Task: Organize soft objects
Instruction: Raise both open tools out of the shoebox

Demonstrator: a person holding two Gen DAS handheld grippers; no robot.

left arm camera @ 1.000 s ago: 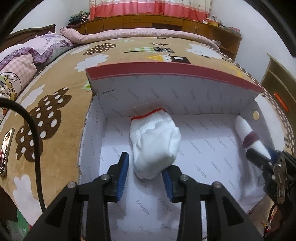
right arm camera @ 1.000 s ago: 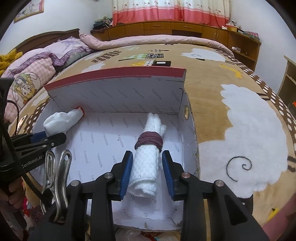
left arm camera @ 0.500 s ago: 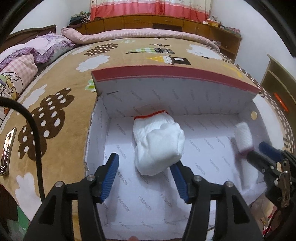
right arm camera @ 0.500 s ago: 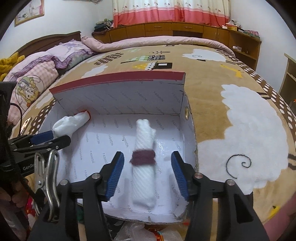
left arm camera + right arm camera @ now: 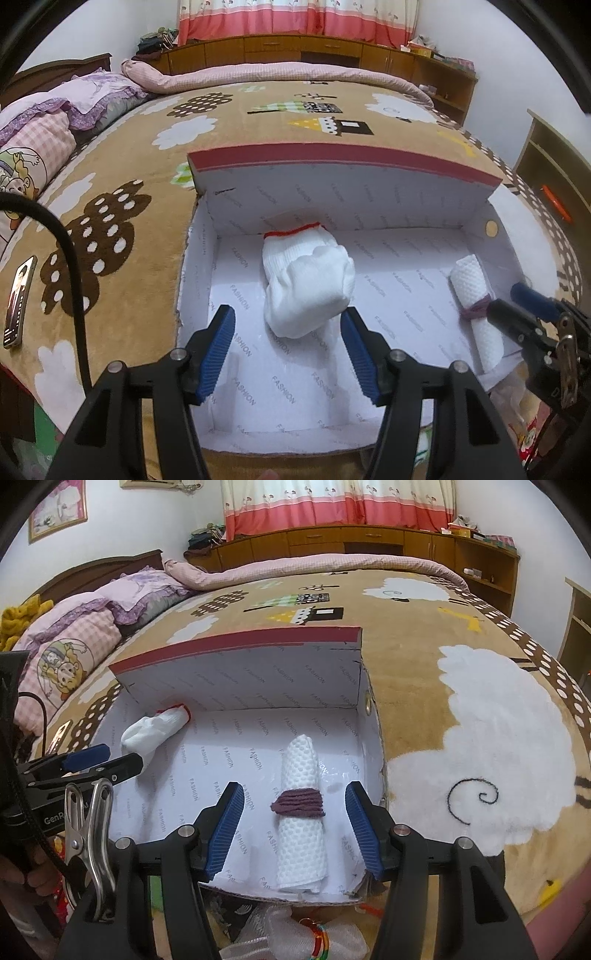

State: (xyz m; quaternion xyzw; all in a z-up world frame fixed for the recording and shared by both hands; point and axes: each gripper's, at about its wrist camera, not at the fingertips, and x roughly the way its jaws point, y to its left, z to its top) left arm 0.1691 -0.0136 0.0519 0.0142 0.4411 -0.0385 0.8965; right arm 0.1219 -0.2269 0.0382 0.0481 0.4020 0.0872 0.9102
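Observation:
A white-lined cardboard box (image 5: pixel 340 162) (image 5: pixel 236 650) with a red rim lies on the bed. Inside at its left rests a balled white sock with a red cuff (image 5: pixel 306 280) (image 5: pixel 155 731). At its right lies a rolled white towel bound by a maroon band (image 5: pixel 301 805) (image 5: pixel 476 306). My left gripper (image 5: pixel 288 347) stands open, its blue pads on either side of the sock's near end and clear of it. My right gripper (image 5: pixel 293 830) is open too, pads apart from the towel roll between them.
The box sits on a brown patterned blanket (image 5: pixel 122 177). A phone (image 5: pixel 18 302) lies near the left edge, beside a black cable (image 5: pixel 70 258). Pillows (image 5: pixel 74 635) are at the far left, wooden cabinets (image 5: pixel 351 542) behind. Plastic-wrapped items (image 5: pixel 295 938) lie in front of the box.
Both grippers went from shut on their objects to open. The sock and the towel roll now rest free on the box floor, and both grippers have drawn back slightly.

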